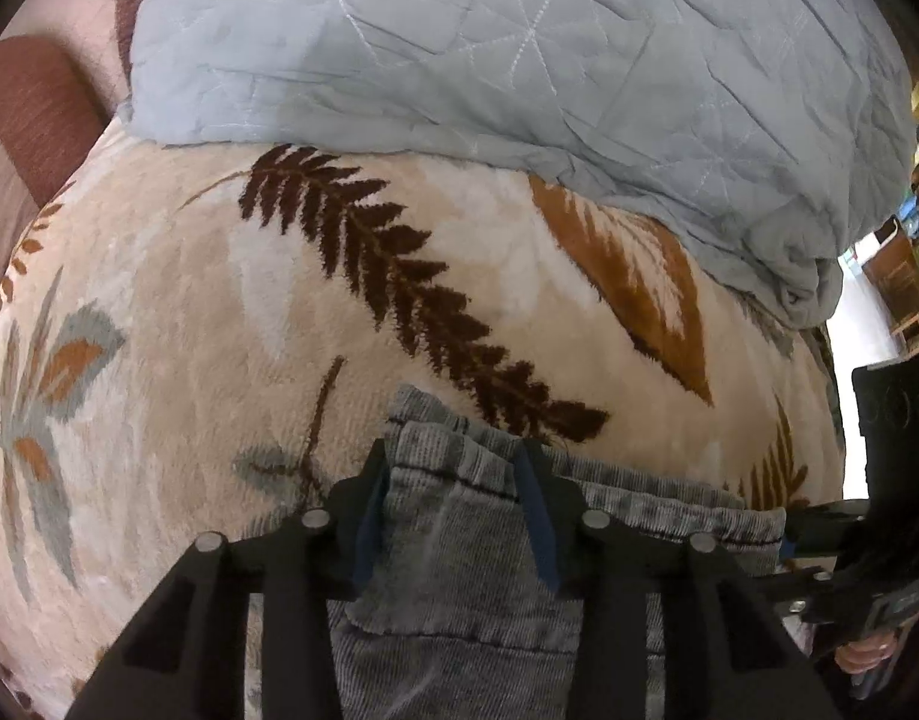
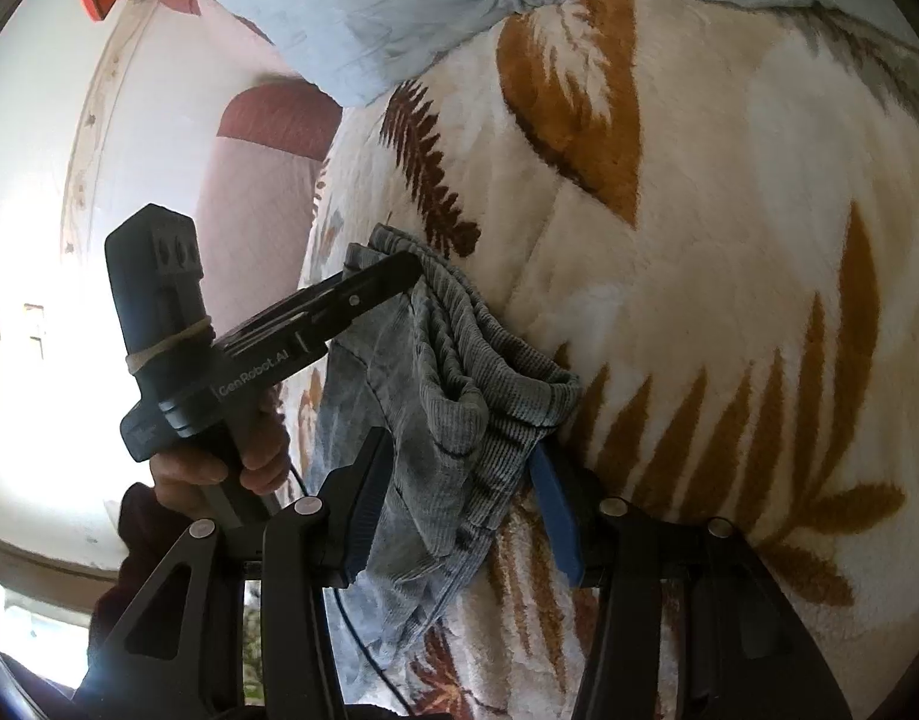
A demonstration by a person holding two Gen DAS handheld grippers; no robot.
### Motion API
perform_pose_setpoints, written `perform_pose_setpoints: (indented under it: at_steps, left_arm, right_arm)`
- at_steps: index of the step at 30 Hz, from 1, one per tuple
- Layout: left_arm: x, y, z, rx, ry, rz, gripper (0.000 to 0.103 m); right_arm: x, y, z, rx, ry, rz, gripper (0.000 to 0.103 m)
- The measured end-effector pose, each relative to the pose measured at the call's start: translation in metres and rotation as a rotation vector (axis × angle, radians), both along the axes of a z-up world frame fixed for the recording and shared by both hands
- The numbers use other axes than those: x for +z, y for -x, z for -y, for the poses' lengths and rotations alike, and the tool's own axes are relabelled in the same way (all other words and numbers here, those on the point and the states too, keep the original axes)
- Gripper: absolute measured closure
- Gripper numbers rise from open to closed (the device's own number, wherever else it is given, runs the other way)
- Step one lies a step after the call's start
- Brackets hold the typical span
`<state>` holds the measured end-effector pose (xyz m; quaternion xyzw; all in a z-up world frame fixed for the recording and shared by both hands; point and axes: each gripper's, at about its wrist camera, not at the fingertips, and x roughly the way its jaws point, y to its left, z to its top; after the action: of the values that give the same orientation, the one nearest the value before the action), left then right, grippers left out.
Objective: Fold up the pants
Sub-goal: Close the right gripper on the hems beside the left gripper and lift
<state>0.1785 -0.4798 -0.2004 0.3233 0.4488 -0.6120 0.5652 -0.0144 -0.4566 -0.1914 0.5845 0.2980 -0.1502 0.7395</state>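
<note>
Grey corduroy pants (image 1: 459, 570) lie bunched on a cream leaf-patterned blanket (image 1: 219, 300). My left gripper (image 1: 453, 456) points down at one end of the folded edge, with several layers of cloth filling the gap between its blue pads. In the right wrist view the same pants (image 2: 459, 372) hang in ridged folds, and my right gripper (image 2: 459, 456) is shut on the other end of that edge. The left gripper (image 2: 408, 267) shows there too, its finger laid over the far corner, held by a hand (image 2: 219, 468). The right gripper (image 1: 795, 534) shows at the left view's right edge.
A rumpled pale blue quilt (image 1: 459, 42) covers the far part of the bed and overlaps the blanket (image 2: 699, 240). A red-brown headboard (image 1: 33, 114) stands at the far left. Wooden furniture (image 1: 903, 288) sits beyond the bed's right edge.
</note>
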Motion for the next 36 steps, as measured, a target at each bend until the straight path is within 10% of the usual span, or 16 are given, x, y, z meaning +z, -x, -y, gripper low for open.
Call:
perform_pose_setpoints:
  at_steps: [8, 25, 36]
  left_arm:
    - [0.012, 0.002, -0.028, 0.042, 0.05, 0.032, 0.083]
    - [0.101, -0.004, -0.091, 0.147, 0.249, 0.064, 0.085]
    - [0.106, -0.018, -0.181, 0.252, 0.261, 0.115, 0.084]
  right_arm:
    - [-0.002, -0.005, 0.001, 0.031, 0.041, -0.015, 0.083]
    - [0.048, -0.008, -0.025, 0.147, 0.172, 0.156, 0.085]
    - [0.072, -0.041, -0.091, 0.344, 0.234, 0.242, 0.085]
